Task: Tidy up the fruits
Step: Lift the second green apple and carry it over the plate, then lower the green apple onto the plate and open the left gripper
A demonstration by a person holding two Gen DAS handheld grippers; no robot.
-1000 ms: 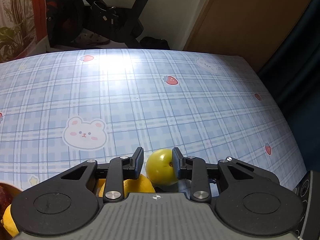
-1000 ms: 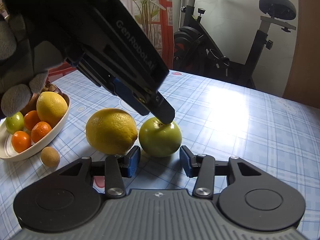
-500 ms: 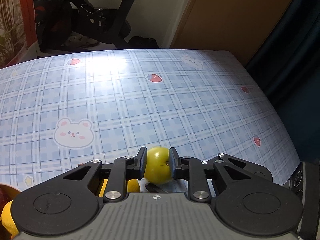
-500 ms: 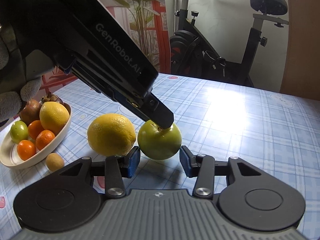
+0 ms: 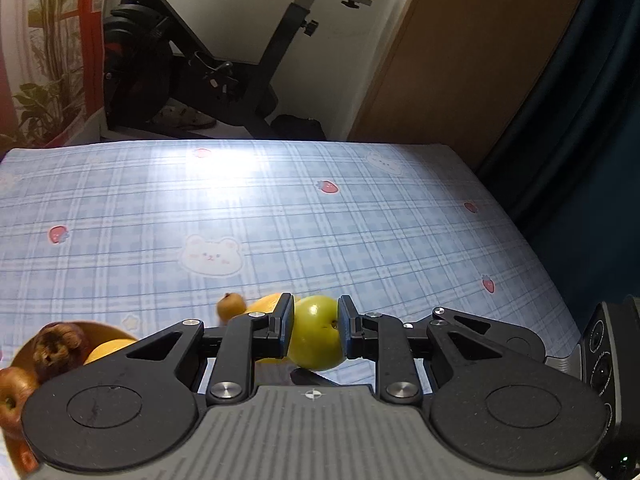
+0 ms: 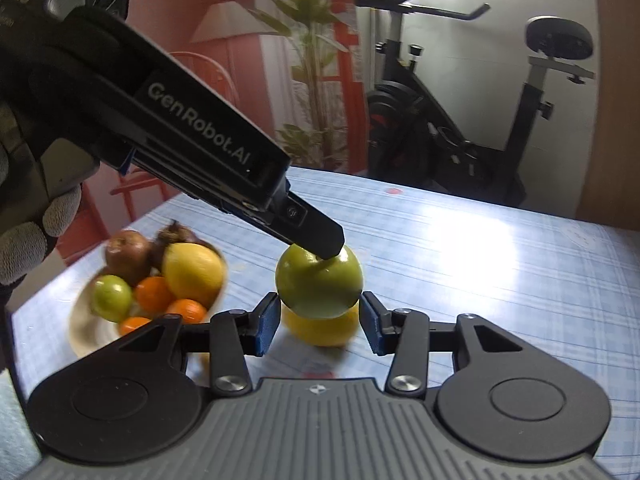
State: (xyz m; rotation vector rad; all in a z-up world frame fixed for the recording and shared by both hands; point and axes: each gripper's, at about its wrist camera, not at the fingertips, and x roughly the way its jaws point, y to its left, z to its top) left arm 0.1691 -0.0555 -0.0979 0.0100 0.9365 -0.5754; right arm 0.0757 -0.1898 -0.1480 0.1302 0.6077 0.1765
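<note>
From the left wrist camera, the left gripper (image 5: 315, 331) is pinched onto a green apple (image 5: 316, 334), one pad pressed against each side of it, jaws narrowed to the fruit's width. The apple hangs clear of the blue checked surface (image 5: 280, 216), with its dark shadow on the cloth just below it. Behind the left finger a yellow citrus fruit (image 5: 267, 305) peeks out, and a small brown fruit (image 5: 231, 305) lies just beside that. At the lower left edge a bowl (image 5: 106, 330) shows, with a dark wrinkled fruit (image 5: 56, 348) and a reddish one (image 5: 12, 394) in it. An exercise bike (image 5: 224, 68) stands beyond the far edge of the surface.

From the right wrist camera, the left gripper comes in from the upper left, sloping downward, a gloved hand (image 6: 28, 236) wrapped round its body. Only its near finger (image 6: 316, 236) shows, its tip laid across the top of the apple. The right gripper (image 6: 319, 322) sits low and level, its blue pads spread wide and touching nothing; the apple hovers just above the gap between them, with the yellow citrus resting on the surface beneath it. This view shows the bowl's contents better: a lemon (image 6: 194, 274), a small green fruit (image 6: 112, 298), several small oranges (image 6: 154, 294) and two brownish fruits at the back, all somewhat blurred.
</note>
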